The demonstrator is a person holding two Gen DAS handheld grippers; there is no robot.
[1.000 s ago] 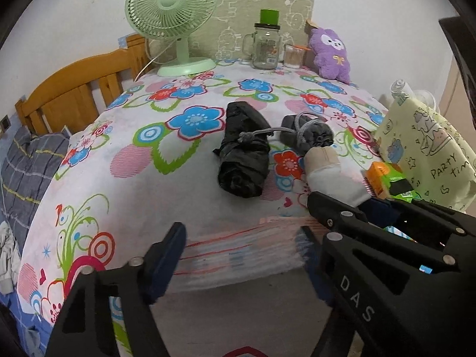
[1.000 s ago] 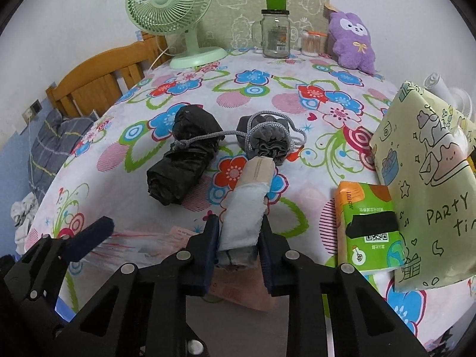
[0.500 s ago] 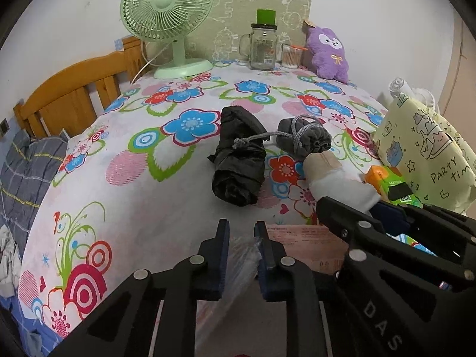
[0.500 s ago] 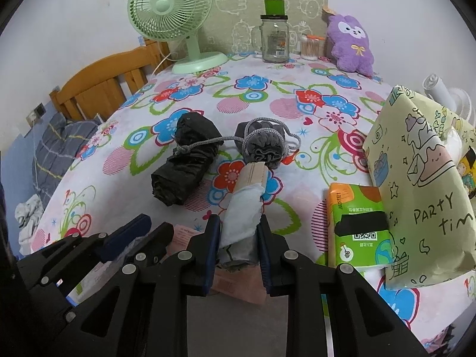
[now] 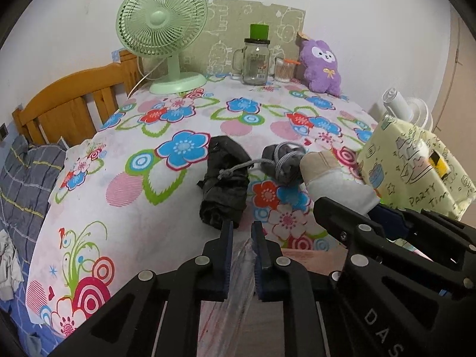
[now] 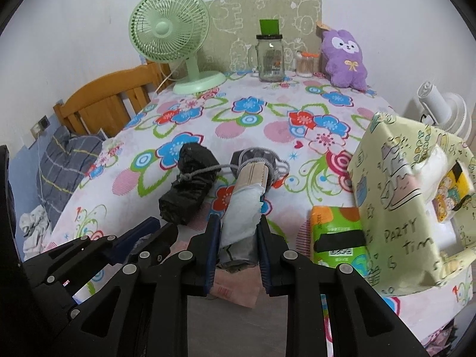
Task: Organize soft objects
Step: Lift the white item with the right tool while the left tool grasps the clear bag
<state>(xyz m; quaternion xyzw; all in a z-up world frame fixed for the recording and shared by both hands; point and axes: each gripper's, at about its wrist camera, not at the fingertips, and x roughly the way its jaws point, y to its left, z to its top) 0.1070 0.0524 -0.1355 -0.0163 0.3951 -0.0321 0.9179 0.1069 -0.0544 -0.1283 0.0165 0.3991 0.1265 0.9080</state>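
While the left gripper (image 5: 241, 239) pinches the clear plastic bag (image 5: 238, 267) at the table's near edge, the right gripper (image 6: 239, 232) clamps a rolled pale cloth (image 6: 247, 196) over that edge. Both look light and limp; the film seems slippery, best gripped by its rim. Farther in, toward the middle of the table (image 5: 119, 160), lie a black bundle (image 5: 223, 187) and a grey pouch (image 5: 282, 160).

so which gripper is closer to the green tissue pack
Right. The right gripper is just left of the green tissue pack; the left gripper is farther left, beyond it.
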